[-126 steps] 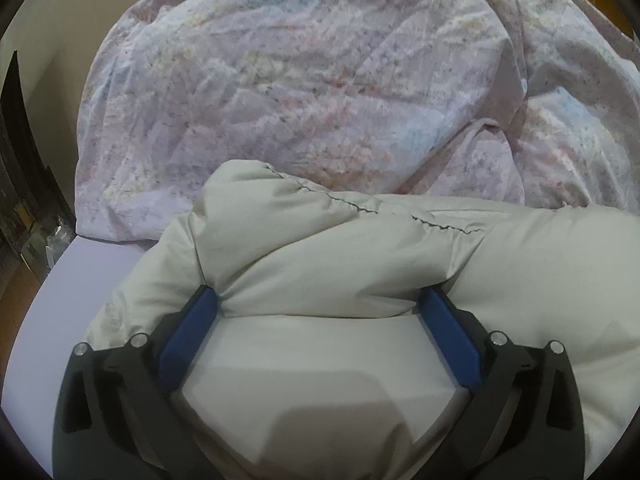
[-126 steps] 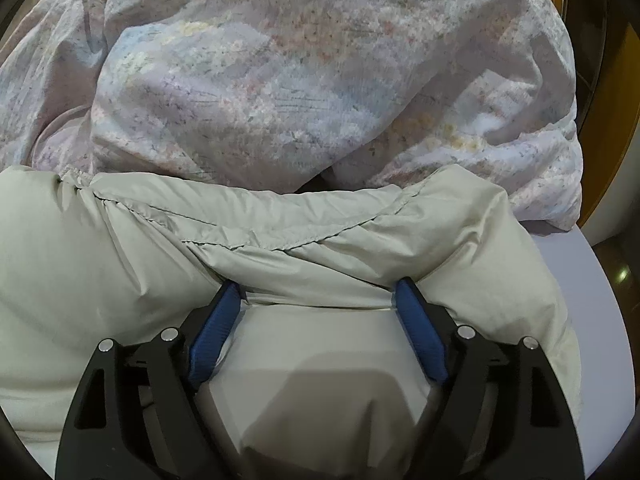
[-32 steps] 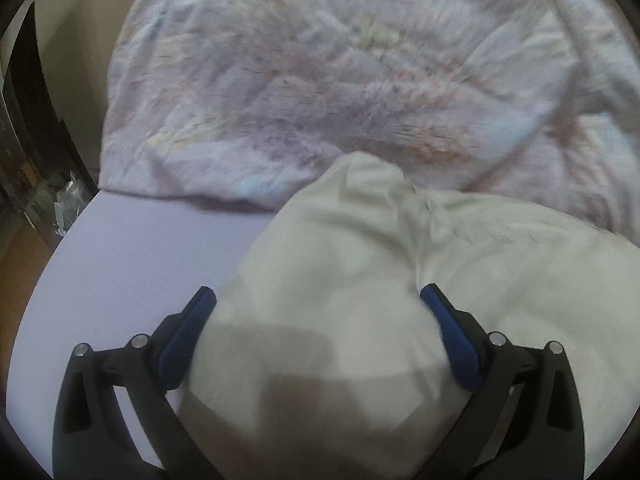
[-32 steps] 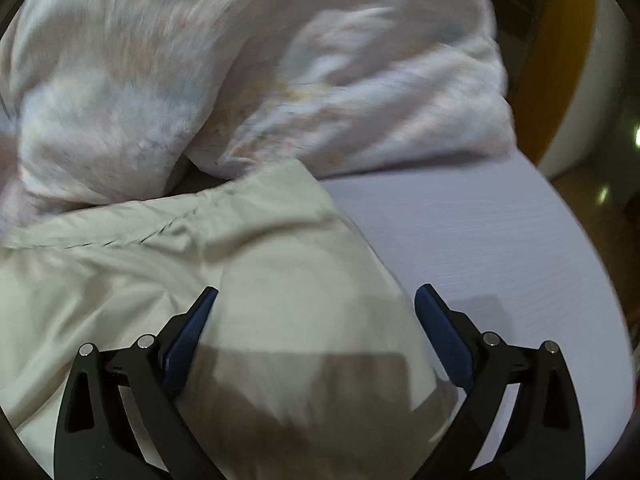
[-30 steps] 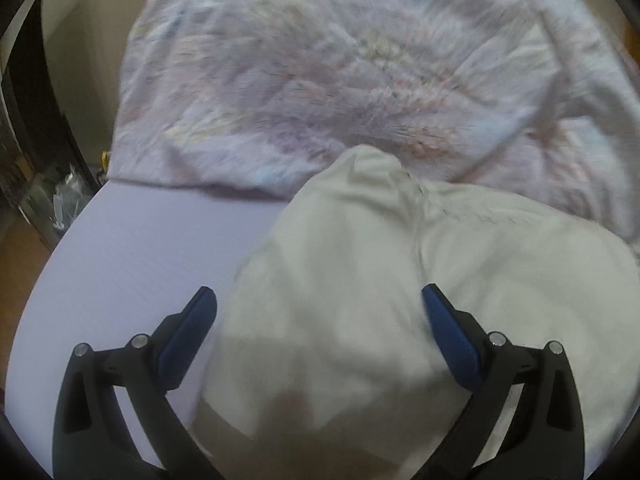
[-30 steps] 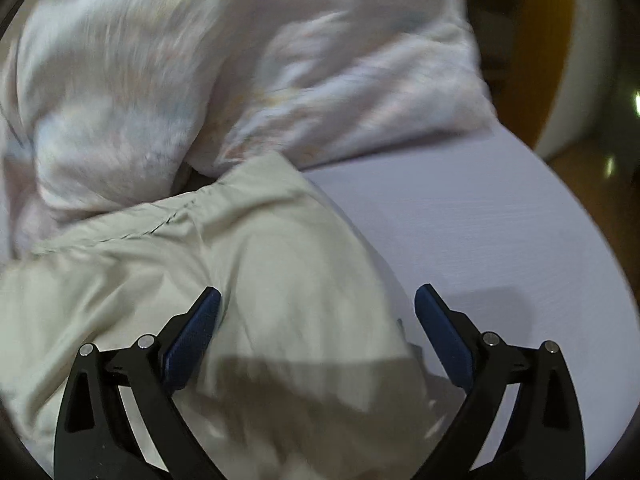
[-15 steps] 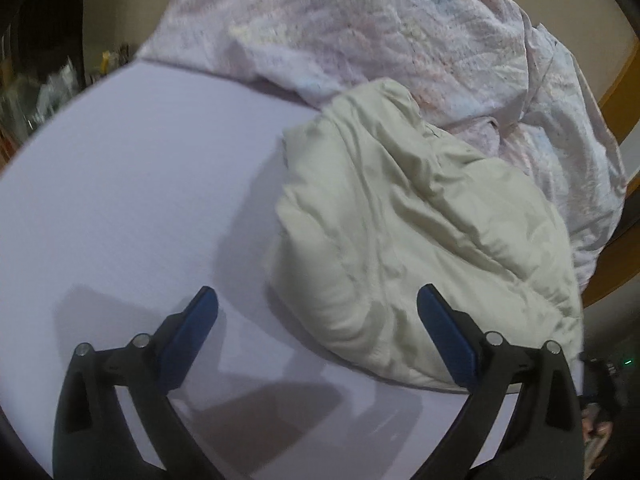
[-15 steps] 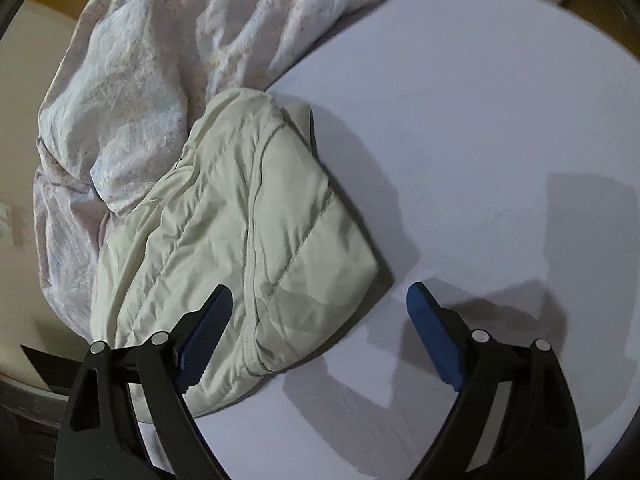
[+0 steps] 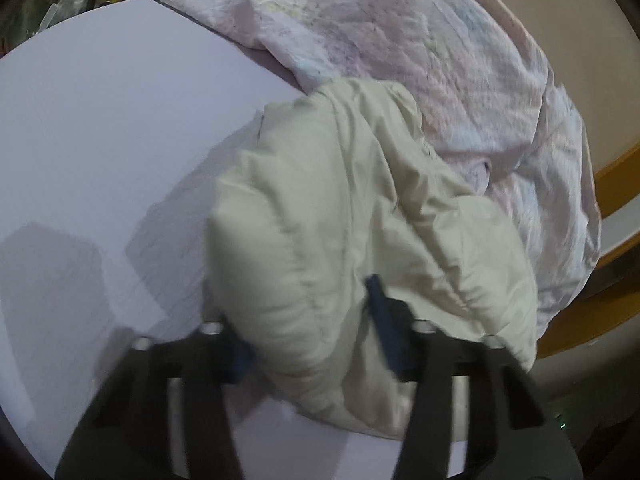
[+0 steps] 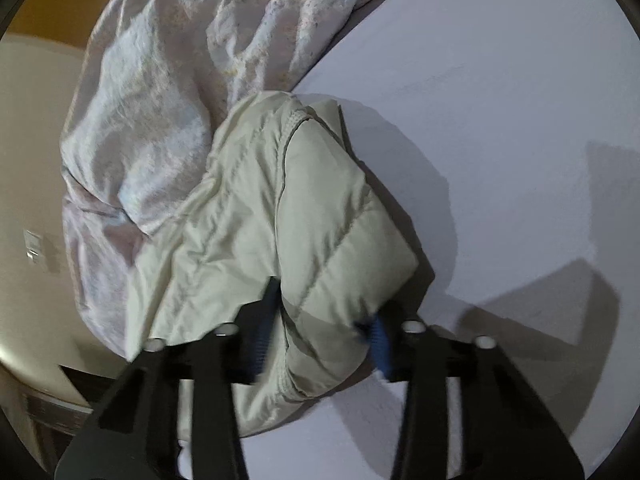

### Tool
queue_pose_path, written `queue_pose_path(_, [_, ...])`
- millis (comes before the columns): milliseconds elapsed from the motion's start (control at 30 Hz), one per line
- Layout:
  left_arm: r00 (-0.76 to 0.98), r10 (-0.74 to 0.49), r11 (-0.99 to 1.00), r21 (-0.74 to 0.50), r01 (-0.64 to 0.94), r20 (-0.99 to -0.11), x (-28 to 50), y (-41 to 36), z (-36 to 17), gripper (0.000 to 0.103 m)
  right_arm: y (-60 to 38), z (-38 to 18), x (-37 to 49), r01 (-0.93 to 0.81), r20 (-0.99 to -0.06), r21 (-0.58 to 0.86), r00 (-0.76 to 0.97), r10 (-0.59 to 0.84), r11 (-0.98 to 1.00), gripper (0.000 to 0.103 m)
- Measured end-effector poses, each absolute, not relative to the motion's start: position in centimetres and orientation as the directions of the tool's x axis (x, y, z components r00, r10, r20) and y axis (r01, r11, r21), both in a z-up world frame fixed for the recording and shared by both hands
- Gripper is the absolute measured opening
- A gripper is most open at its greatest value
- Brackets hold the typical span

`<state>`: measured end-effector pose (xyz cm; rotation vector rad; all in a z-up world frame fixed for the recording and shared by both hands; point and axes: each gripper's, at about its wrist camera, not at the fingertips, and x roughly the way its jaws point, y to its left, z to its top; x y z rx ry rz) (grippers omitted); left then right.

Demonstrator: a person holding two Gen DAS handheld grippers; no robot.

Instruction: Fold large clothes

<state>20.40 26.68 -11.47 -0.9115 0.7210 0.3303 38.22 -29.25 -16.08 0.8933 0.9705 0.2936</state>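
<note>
A cream quilted puffer jacket (image 9: 360, 216) lies bundled on the lavender bed sheet (image 9: 100, 120), its far end against a flowery quilt. My left gripper (image 9: 310, 320) has its blue-padded jaws partly closed around a bulge of the jacket's near end, the cloth filling the gap. In the right wrist view the same jacket (image 10: 280, 208) lies lengthwise. My right gripper (image 10: 324, 320) likewise has its jaws narrowed around the jacket's near corner. Both grippers are blurred by motion.
A crumpled pale flowery quilt (image 9: 420, 48) is heaped behind the jacket; it also shows in the right wrist view (image 10: 180, 80). A wooden bed frame (image 9: 616, 184) runs along the right. The beige wall (image 10: 28, 140) is at the left. Bare sheet (image 10: 500, 100) lies to the right.
Both grippers were open and drawn back from the jacket half a second ago. They have moved in onto its near end and their jaws have narrowed around the cloth.
</note>
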Motion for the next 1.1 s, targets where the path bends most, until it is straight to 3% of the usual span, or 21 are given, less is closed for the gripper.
queue_pose_path(67, [0.734,-0.037,0.594,-0.606,-0.53,-0.678,20.1,26.7,-10.7,0.028,-29.5,-15.6,37.8,0.141,-0.557,0.789,0.573,0.601,0.598,0.026])
queue_pose_path(233, [0.761,-0.028,0.627,-0.604,-0.492,-0.649,19.0,26.3,-8.4,0.023,-29.4,-13.4,36.5,0.088,-0.508,0.809,0.6,0.617,0.581,0.021])
queue_pose_path(1000, [0.756,-0.036,0.628,-0.604,-0.492,-0.654,2.4,26.1,-8.3,0.025,-29.0,-13.1,22.8,-0.006,-0.572,0.746,0.505,0.646,0.666,0.021])
queue_pose_path(1100, [0.746,-0.03,0.633,-0.59,-0.501,-0.666,2.1,26.1,-8.8,0.029,-29.0,-13.1,22.3,-0.013,-0.605,0.71,0.502,0.618,0.705,0.029])
